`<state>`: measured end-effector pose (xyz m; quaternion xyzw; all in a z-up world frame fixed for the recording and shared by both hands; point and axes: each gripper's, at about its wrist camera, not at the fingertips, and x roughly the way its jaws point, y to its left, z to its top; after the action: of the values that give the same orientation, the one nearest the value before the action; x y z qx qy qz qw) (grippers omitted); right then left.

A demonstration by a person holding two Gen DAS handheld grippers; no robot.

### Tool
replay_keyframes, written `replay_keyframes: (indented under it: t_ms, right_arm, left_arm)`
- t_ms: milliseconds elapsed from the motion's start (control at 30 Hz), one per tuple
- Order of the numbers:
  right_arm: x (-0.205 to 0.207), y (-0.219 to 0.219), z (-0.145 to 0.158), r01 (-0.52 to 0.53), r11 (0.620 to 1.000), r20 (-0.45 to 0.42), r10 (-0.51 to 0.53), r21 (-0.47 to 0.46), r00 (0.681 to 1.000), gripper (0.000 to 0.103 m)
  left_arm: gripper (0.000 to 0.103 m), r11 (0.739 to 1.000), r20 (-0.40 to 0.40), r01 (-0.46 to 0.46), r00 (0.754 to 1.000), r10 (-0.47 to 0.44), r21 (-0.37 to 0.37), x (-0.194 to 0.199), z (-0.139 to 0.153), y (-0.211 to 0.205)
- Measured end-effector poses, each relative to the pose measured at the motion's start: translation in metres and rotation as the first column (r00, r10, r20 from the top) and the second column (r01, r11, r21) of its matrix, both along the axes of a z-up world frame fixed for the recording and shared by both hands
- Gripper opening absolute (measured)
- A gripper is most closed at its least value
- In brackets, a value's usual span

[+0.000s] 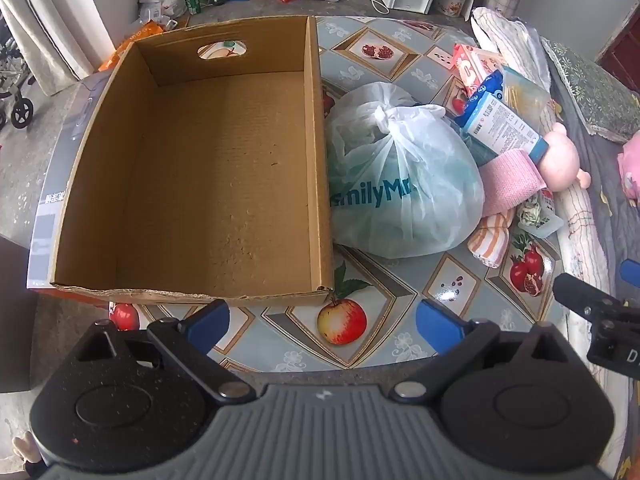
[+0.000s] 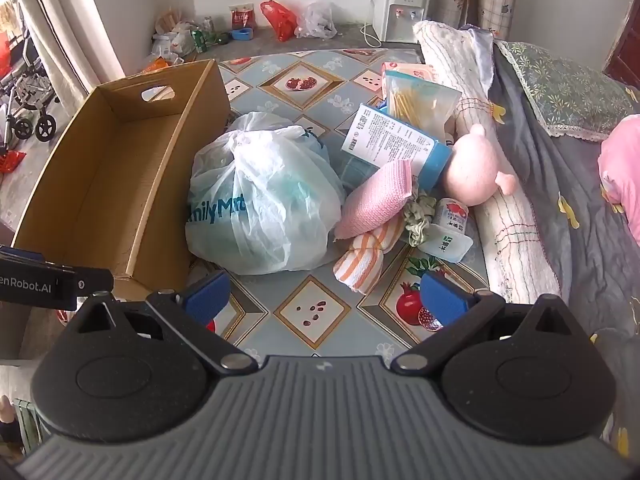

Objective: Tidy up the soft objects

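Soft goods heaped on patterned glossy tablecloth (image 2: 312,320), right of open brown corrugated cardboard box (image 1: 192,184).

Knotted, crinkled translucent white plastic bag (image 2: 260,204) touches the box wall; pink knit cloth (image 2: 376,200), orange-striped rolled towel (image 2: 366,256), round pink plush toy (image 2: 472,168) crowd beyond. Left gripper (image 1: 322,316) and right gripper (image 2: 324,292) gape wide, empty, above bare cloth.
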<state>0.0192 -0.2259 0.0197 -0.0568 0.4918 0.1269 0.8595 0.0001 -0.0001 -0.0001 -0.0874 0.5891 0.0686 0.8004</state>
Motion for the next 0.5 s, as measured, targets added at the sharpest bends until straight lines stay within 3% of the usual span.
replay_keyframes:
  t_ms: [500]
  right_arm:
    - [0.001,-0.0025,-0.0015,0.004,1.0,-0.002,-0.004,-0.001,1.0,0.102]
  left_arm:
    - [0.1,1.0,0.007,0.0,1.0,0.0,0.002,0.0007,0.0002,-0.0035]
